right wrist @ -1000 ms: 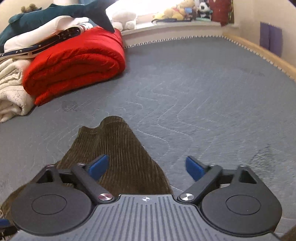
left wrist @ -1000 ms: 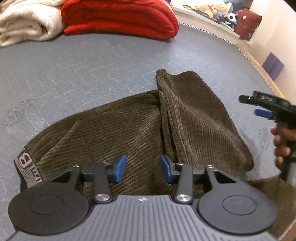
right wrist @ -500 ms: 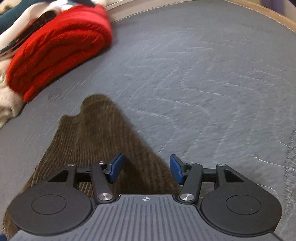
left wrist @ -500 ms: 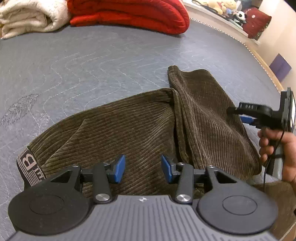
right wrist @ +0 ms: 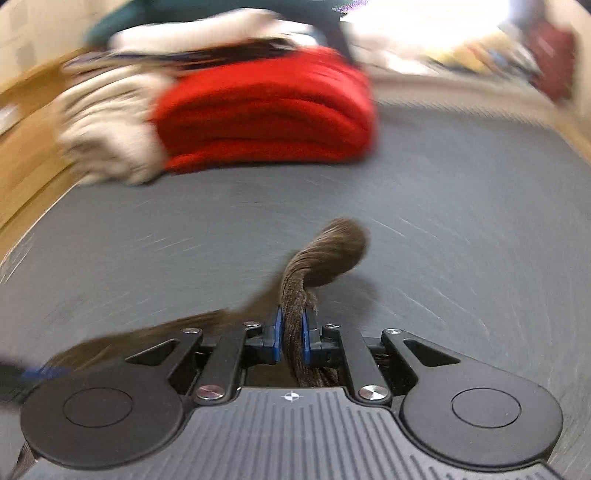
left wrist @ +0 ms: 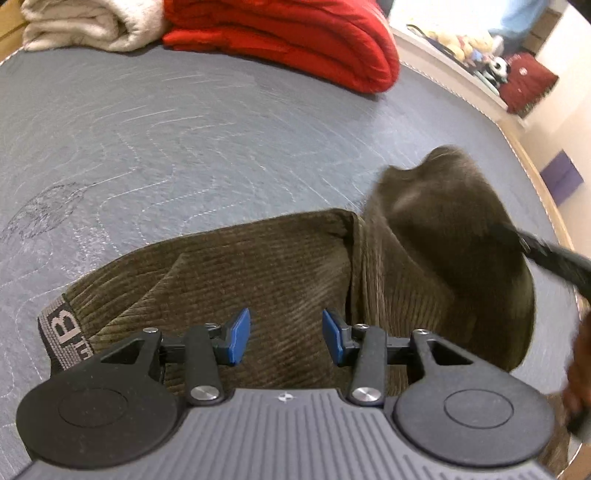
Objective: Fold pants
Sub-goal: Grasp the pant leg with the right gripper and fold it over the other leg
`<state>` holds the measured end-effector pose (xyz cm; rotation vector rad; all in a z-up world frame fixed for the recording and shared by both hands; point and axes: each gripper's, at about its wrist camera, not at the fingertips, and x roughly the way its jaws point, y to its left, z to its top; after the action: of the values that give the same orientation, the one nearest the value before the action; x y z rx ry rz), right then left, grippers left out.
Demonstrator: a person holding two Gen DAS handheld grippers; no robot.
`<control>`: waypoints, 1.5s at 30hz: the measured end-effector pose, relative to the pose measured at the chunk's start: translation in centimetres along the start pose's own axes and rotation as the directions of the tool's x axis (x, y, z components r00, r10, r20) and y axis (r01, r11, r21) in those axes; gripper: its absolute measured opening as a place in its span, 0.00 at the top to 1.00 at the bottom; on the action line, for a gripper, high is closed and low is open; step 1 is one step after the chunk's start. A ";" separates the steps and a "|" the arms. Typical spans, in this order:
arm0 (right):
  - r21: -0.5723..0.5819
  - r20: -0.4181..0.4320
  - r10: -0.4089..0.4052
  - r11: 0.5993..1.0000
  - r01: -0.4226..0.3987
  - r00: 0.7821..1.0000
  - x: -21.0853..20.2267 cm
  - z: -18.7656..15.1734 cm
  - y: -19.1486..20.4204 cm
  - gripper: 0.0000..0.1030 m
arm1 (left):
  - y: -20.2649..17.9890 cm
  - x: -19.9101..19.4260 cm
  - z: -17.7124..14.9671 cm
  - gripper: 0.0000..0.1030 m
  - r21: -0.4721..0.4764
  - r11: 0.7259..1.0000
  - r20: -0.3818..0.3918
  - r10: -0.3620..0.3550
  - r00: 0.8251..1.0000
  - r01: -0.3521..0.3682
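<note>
Corduroy pants (right wrist: pixel 295 332) between closing right gripper (right wrist: pixel 291 338) jaws.

Pants (left wrist: pixel 280 273): olive-brown, ribbed corduroy; waistband (left wrist: pixel 64 334) grey with black lettering. Mattress (left wrist: pixel 184 129): blue-grey, pale wavy quilting lines. Folded blanket (left wrist: pixel 295 37): bright red. Rolled blanket (left wrist: pixel 85 22): cream. Gripper pads (left wrist: pixel 238 336): blue, on black arms.

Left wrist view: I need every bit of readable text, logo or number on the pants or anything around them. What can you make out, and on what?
"B": large white letter on the grey waistband of the brown corduroy pants; the smaller letters after it are partly hidden and unreadable.
Dark red bag by the far wall: pale mark, too small to read.
Right wrist view: blurred, nothing legible.
</note>
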<state>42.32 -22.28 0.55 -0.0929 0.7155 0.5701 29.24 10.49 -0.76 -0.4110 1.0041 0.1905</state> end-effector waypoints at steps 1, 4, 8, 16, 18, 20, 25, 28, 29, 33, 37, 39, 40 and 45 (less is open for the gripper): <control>-0.048 -0.008 0.018 0.999 -0.018 1.000 -1.0 -0.1 1.5 0.89 | 0.3 -0.1 0.1 0.53 -0.016 1.000 -0.002 0.000 1.000 0.000; -0.142 -0.071 0.072 0.987 -0.081 0.995 -2.6 -1.7 5.0 0.89 | 1.2 -0.2 0.5 0.53 -0.059 0.998 -0.009 -0.004 1.000 0.004; -0.228 -0.176 0.113 0.962 -0.152 0.978 -1.7 -5.2 7.7 0.89 | 1.9 0.0 0.8 0.52 -0.091 0.996 -0.024 0.001 1.000 -0.003; -0.348 -0.291 0.124 0.910 -0.226 0.949 0.2 -8.8 9.1 0.85 | 3.5 1.1 1.0 0.47 -0.146 0.989 -0.048 0.024 0.999 -0.030; -0.294 -0.277 0.162 0.924 -0.243 0.947 -0.2 -7.8 8.1 0.84 | 4.2 1.2 1.3 0.47 -0.172 0.984 -0.046 0.036 0.998 -0.043; -0.228 -0.235 0.205 0.939 -0.259 0.950 -0.3 -6.6 7.0 0.79 | 4.8 1.3 1.5 0.47 -0.192 0.980 -0.051 0.044 0.998 -0.053; -0.038 -0.132 0.245 0.967 -0.252 0.961 -0.7 -4.7 3.9 0.72 | 4.9 1.4 1.6 0.45 -0.201 0.978 -0.062 0.040 0.997 -0.052; -0.060 -0.145 0.225 0.970 -0.236 0.964 0.3 -4.9 4.3 0.72 | 4.6 1.7 1.4 0.44 -0.192 0.980 -0.067 0.039 0.997 -0.051; -0.082 -0.161 0.224 0.967 -0.240 0.961 0.7 -5.1 4.7 0.72 | 4.5 1.7 1.4 0.44 -0.188 0.981 -0.068 0.039 0.997 -0.051; -0.161 -0.248 0.210 0.954 -0.254 0.946 2.4 -6.6 6.8 0.60 | 4.3 2.0 1.1 0.44 -0.178 0.983 -0.073 0.039 0.997 -0.051; -0.209 -0.289 0.148 0.955 -0.212 0.946 4.1 -7.8 8.1 0.57 | 4.2 2.1 0.9 0.44 -0.173 0.983 -0.080 0.040 0.996 -0.053; -0.179 -0.297 0.144 0.963 -0.203 0.944 4.9 -7.9 8.0 0.56 | 4.2 2.2 0.9 0.44 -0.172 0.984 -0.081 0.040 0.996 -0.054; -0.164 -0.296 0.146 0.966 -0.201 0.944 5.2 -7.9 8.0 0.55 | 4.2 2.2 0.9 0.44 -0.173 0.984 -0.081 0.039 0.996 -0.053; -0.003 -0.285 0.253 0.964 -0.265 0.925 5.2 -6.4 7.0 0.49 | 4.4 2.3 1.0 0.44 -0.175 0.983 -0.084 0.037 0.996 -0.051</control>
<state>38.05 -15.67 -6.90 -0.1206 1.0037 0.8362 29.73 14.81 -3.36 -0.5623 1.0796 0.3071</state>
